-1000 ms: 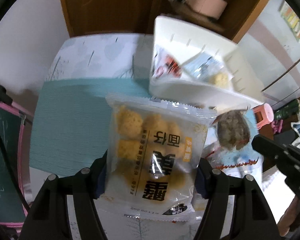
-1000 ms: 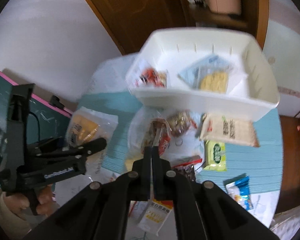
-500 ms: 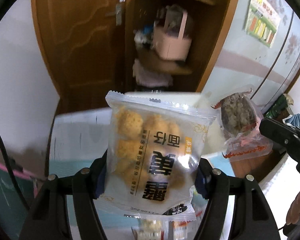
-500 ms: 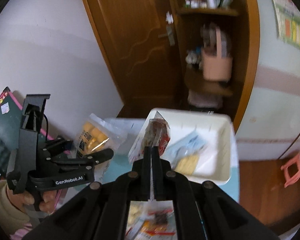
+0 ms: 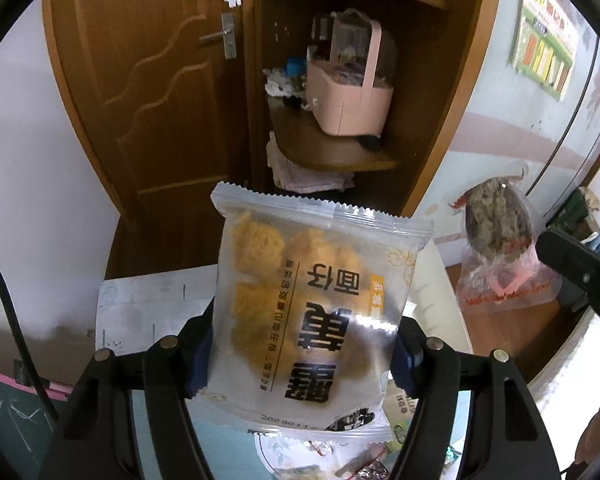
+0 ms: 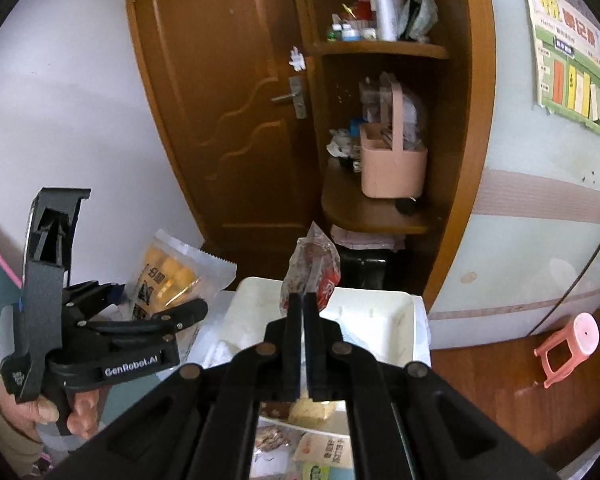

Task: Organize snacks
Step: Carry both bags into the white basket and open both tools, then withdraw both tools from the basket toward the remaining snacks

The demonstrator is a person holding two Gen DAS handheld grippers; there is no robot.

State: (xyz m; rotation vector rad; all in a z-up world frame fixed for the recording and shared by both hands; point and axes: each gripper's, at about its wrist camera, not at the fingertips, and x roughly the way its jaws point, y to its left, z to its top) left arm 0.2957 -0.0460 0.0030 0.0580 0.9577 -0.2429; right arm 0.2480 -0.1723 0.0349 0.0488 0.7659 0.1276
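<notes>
My left gripper [image 5: 302, 356] is shut on the sides of a clear packet of yellow snack pieces [image 5: 308, 300] with black lettering, held upright in the air. The right wrist view shows the same gripper [image 6: 156, 300] and yellow packet [image 6: 168, 272] at the left, in a person's hand [image 6: 40, 404]. My right gripper [image 6: 304, 304] is shut on the edge of a clear, red-printed packet with a brown snack [image 6: 314, 264]. That packet [image 5: 496, 232] hangs at the right of the left wrist view. The white basket [image 6: 380, 312] lies just beyond and below the right gripper.
Loose snack packets [image 6: 324, 452] lie on the table under the grippers. Behind stand a brown wooden door [image 6: 228, 100] and corner shelves with a pink caddy [image 6: 392, 168]. A pink stool [image 6: 568, 344] is on the floor at the right.
Both grippers have risen with their packets. The views have tilted up from the table and basket to the door and shelves. The red-printed packet has left the pile.
</notes>
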